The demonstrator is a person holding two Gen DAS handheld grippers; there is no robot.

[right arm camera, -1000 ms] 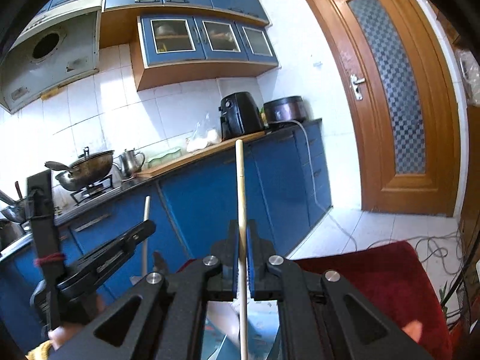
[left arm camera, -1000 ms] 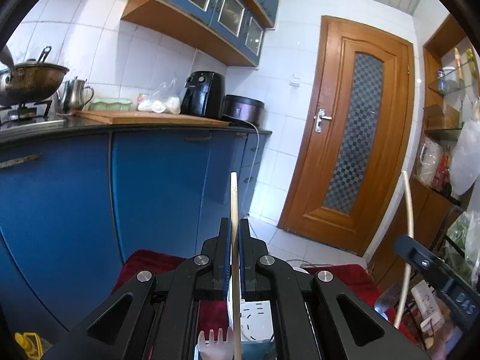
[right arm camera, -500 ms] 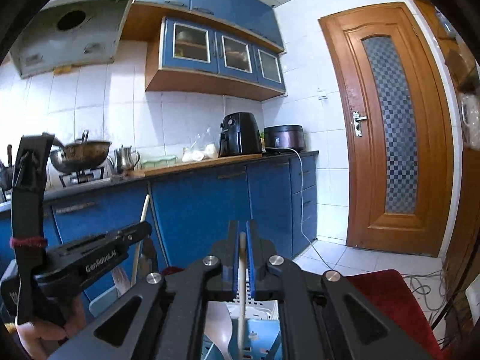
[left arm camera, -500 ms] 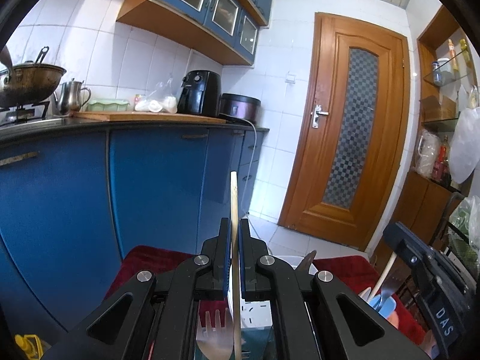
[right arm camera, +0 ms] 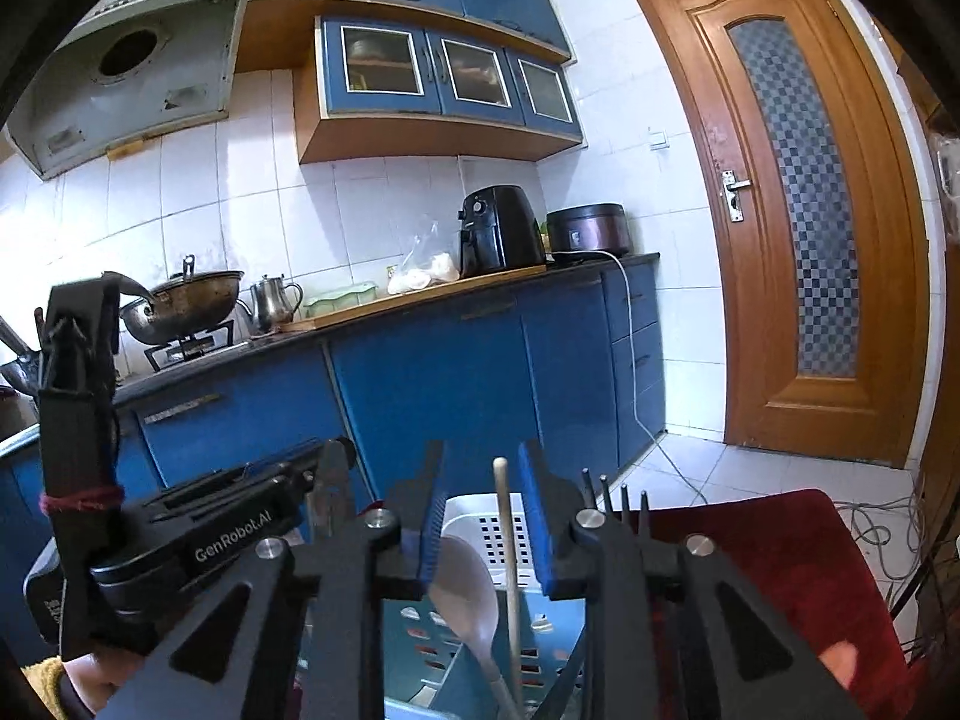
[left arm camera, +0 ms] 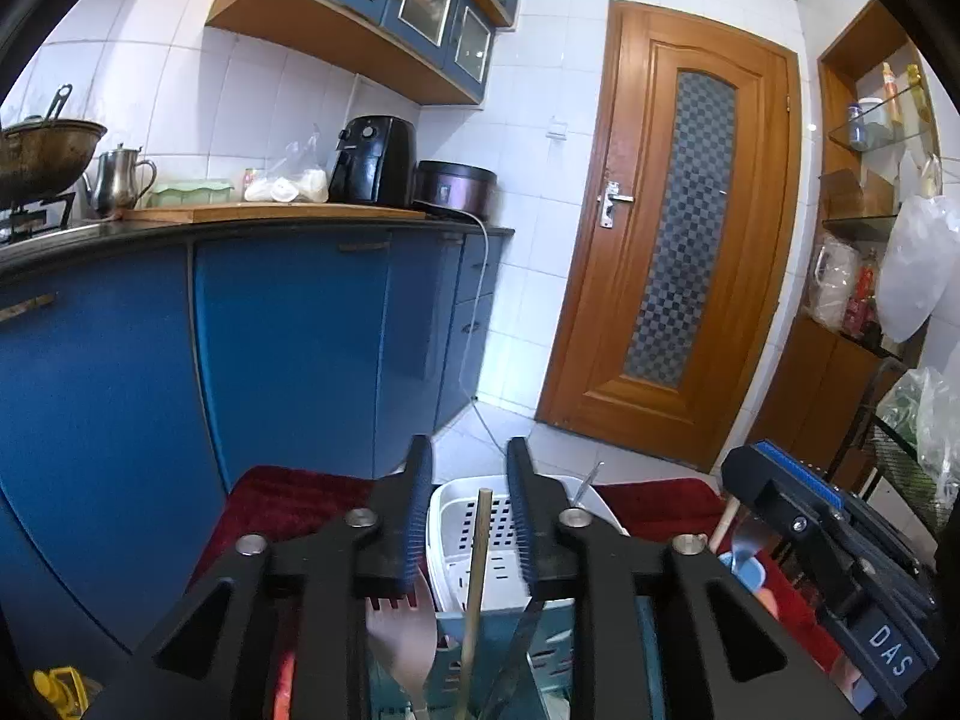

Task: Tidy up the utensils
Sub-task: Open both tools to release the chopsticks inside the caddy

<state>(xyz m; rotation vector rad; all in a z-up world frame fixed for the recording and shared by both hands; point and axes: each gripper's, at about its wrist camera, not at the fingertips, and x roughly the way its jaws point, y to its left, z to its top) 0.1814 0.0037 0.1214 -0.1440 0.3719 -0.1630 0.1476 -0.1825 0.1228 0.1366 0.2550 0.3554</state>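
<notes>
The left claw stands with its jaws apart; they have just been opening, and a thin wooden chopstick stands upright between them, touching neither ribbed pad. Its lower end drops into a teal slotted utensil holder right under the claw. A pale fork-tipped spoon leans in the holder at the left, and a dark blade slants beside the chopstick. Behind the holder sits a white perforated basket, both on a dark red cloth.

The right claw is likewise parted, its jaws just having been opening. A second wooden stick rises between the blue pads, free of both, its foot inside the same teal holder. A wooden spoon leans beside it, bowl up. Black fork tines poke up just right of the claw. The white basket shows past the pads, with the red cloth spreading to the right.

Seen from the right wrist, the left tool's body sits at the left edge, held by a hand. In the background, blue cabinets carry a counter with a black air fryer near its right end.
</notes>
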